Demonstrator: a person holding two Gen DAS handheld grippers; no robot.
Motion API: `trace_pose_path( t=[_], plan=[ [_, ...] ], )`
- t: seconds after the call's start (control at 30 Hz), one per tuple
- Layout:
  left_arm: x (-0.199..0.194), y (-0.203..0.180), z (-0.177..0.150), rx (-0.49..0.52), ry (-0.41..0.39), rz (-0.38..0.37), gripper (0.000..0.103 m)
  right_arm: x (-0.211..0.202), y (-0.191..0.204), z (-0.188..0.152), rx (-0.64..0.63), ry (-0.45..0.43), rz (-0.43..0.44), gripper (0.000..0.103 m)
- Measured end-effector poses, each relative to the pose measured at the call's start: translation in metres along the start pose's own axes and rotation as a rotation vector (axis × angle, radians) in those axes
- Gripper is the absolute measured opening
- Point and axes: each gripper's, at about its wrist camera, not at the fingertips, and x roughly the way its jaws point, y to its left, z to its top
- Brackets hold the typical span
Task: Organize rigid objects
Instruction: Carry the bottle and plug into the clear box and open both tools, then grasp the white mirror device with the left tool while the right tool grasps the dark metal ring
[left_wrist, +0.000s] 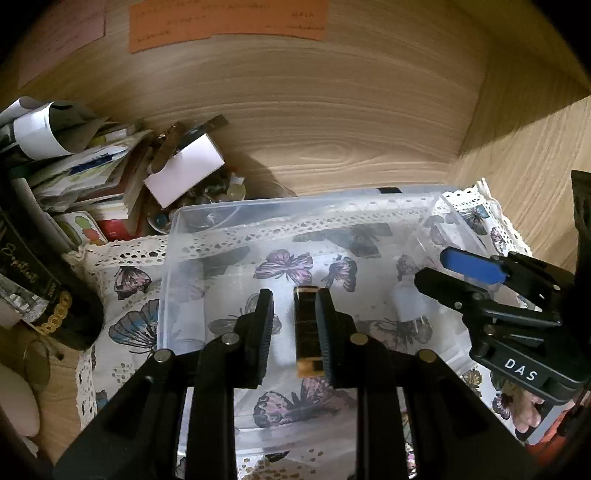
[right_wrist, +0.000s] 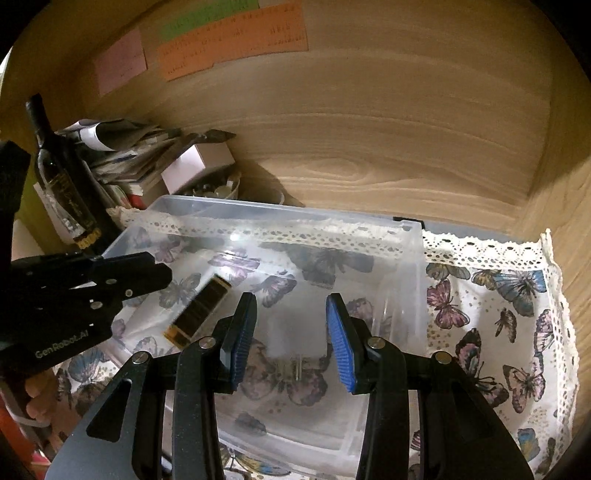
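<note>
A clear plastic bin (left_wrist: 173, 236) (right_wrist: 413, 266) stands on a butterfly-print cloth (right_wrist: 491, 317). A dark brown and amber block (left_wrist: 306, 332) (right_wrist: 201, 312) lies inside the bin. My left gripper (left_wrist: 295, 332) is open above the bin; the block lies against its right finger (left_wrist: 327, 332), with a wide gap to the left finger. It also shows in the right wrist view (right_wrist: 140, 277). My right gripper (right_wrist: 291, 339) (left_wrist: 439, 267) is open over the bin, with a white plug adapter (right_wrist: 291, 347) (left_wrist: 408, 304) on the bin floor below it.
A dark wine bottle (right_wrist: 62, 177) (left_wrist: 40, 288) stands left of the bin. A heap of papers, books and a white box (left_wrist: 184, 170) (right_wrist: 199, 162) fills the back left corner. Wooden walls (left_wrist: 332, 110) close the back and right, with orange notes (right_wrist: 236, 40) stuck on.
</note>
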Motion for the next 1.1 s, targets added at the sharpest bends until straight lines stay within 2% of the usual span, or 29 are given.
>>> trace_pose_path(
  t=[0.17, 0.37, 0.53, 0.7, 0.77, 1.1],
  plan=[
    [-0.011, 0.001, 0.001, -0.012, -0.010, 0.004, 0.025, -0.009, 0.000, 0.003, 0.003, -0.016, 0.013, 0.039],
    [-0.043, 0.002, 0.001, -0.017, -0.075, 0.028, 0.044, -0.042, 0.007, 0.006, -0.017, -0.104, 0.005, 0.053],
    [-0.078, -0.001, -0.004, -0.008, -0.140, 0.040, 0.054, -0.071, 0.015, 0.005, -0.026, -0.167, -0.001, 0.060],
    [-0.111, -0.007, -0.015, 0.005, -0.213, 0.063, 0.076, -0.095, 0.020, -0.003, -0.026, -0.203, -0.007, 0.065],
    [-0.120, -0.008, -0.022, 0.004, -0.228, 0.067, 0.080, -0.103, 0.022, -0.009, -0.031, -0.213, -0.013, 0.067],
    [-0.137, -0.018, -0.068, 0.009, -0.195, 0.070, 0.091, -0.130, 0.023, -0.047, -0.026, -0.221, -0.022, 0.070]
  ],
)
